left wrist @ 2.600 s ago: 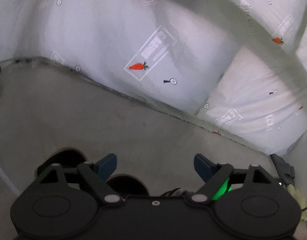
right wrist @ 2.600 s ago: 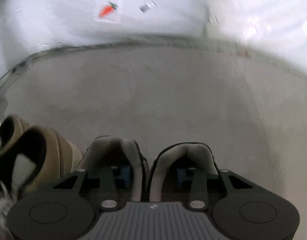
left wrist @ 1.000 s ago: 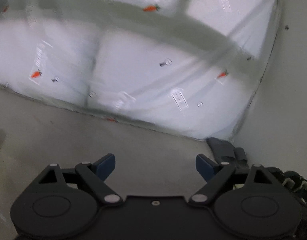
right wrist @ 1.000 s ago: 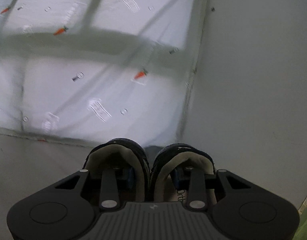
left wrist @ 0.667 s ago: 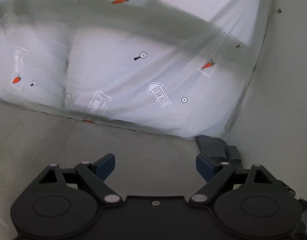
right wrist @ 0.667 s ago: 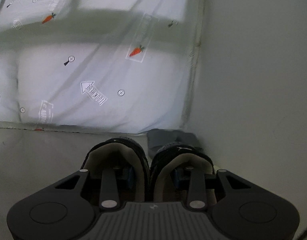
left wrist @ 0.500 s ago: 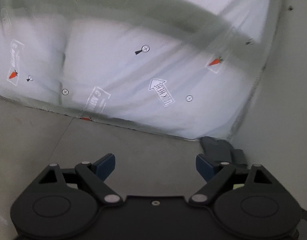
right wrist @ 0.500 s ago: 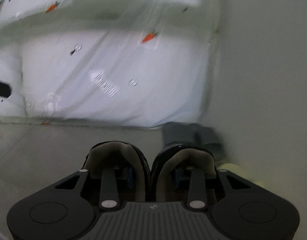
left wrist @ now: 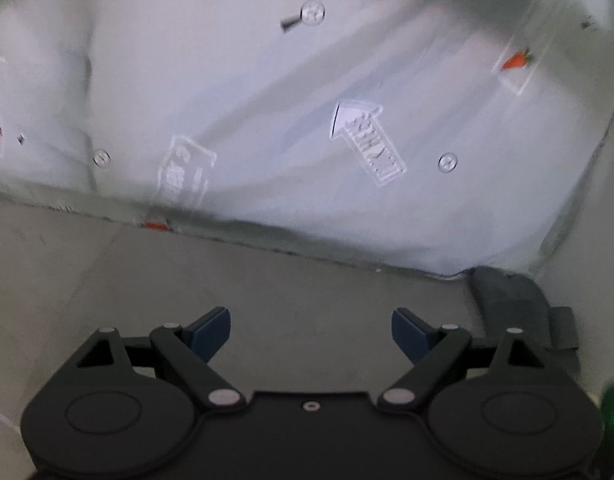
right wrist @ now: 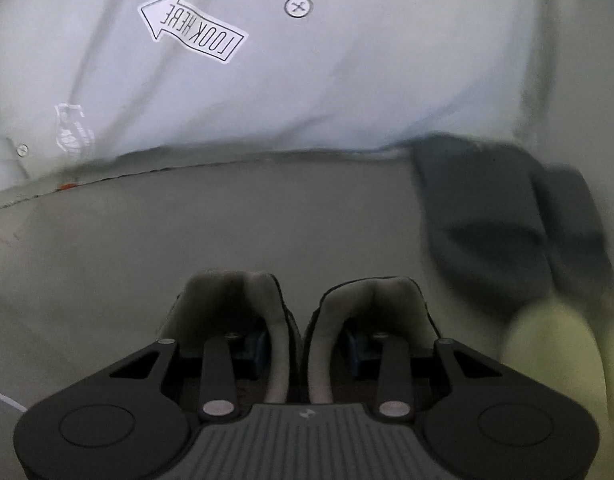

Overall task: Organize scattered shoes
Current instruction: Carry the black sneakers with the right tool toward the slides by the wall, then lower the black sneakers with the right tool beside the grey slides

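Grey floor [right wrist: 155, 248] runs out to a white printed sheet [right wrist: 347, 92] at the far edge. Our right gripper [right wrist: 303, 344] has one finger inside each of the pair of dark shoes [right wrist: 299, 320], pinching their touching inner walls together. Grey slippers [right wrist: 503, 220] sit far right against the sheet, with something pale yellow [right wrist: 555, 344], blurred, nearer. We should lower the pair level just left of the slippers, heels aligned, before letting go. Our left gripper [left wrist: 310, 330] hangs spread wide, holding nothing.

Dim, motion blur, fisheye-warped edges.
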Available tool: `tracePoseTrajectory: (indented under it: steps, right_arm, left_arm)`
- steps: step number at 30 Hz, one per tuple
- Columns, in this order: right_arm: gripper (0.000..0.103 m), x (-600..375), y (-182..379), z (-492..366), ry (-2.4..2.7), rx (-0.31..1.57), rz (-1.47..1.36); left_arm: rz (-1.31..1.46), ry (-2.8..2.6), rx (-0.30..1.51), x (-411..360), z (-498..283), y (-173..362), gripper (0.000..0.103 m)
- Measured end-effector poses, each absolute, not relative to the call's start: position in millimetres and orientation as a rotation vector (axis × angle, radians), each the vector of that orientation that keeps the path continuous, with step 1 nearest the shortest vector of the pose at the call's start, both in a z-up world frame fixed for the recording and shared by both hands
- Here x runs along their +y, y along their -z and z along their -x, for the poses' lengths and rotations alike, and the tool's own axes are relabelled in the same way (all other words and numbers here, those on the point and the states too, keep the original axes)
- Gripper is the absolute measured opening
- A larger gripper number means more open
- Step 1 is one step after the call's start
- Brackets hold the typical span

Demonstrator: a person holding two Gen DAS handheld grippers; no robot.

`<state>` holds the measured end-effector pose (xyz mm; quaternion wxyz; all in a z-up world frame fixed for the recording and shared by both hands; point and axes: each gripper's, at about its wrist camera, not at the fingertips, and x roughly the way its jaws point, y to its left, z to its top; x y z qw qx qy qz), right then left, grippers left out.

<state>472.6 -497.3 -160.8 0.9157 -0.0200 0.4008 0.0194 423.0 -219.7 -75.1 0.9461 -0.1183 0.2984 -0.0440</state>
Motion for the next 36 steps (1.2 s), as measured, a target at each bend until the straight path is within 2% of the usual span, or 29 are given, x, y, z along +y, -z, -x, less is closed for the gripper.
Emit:
tracePoseTrajectory:
  steps: [8, 15, 23, 26, 29, 31, 33, 34, 36]
  right_arm:
    - [0.039, -506, 168, -587, -0.068, 0.789, 0.039]
    - [0.040, -516, 171, -638, -0.007, 0.776, 0.007]
    - [0.040, -513, 173, -682, 0.003, 0.768, 0.002]
    - [0.046, -515, 176, -694, -0.011, 0.770, 0.028]
    - [0.047, -514, 176, -694, -0.021, 0.780, 0.045]
    - [0.055, -514, 172, -694, -0.028, 0.804, 0.050]
    - [0.074, -519, 164, -692, -0.032, 0.837, 0.036]
    - [0.076, -523, 160, -689, -0.031, 0.846, 0.021]
    - [0.091, -532, 148, -682, -0.064, 0.870, -0.028]
  left_arm:
    - [0.200, 0.076, 0.688, -243, -505, 124, 0.088]
    - [0.229, 0.094, 0.683, -261, -576, 147, 0.088]
    - [0.218, 0.133, 0.707, -273, -585, 159, 0.088]
    - [0.212, 0.132, 0.717, -273, -583, 160, 0.088]
    - [0.229, 0.124, 0.723, -269, -580, 157, 0.088]
    - [0.236, 0.117, 0.728, -266, -578, 155, 0.088]
    - [0.238, 0.115, 0.727, -263, -574, 150, 0.088]
    - [0.237, 0.115, 0.725, -260, -572, 148, 0.088]
    - [0.236, 0.110, 0.721, -256, -567, 145, 0.088]
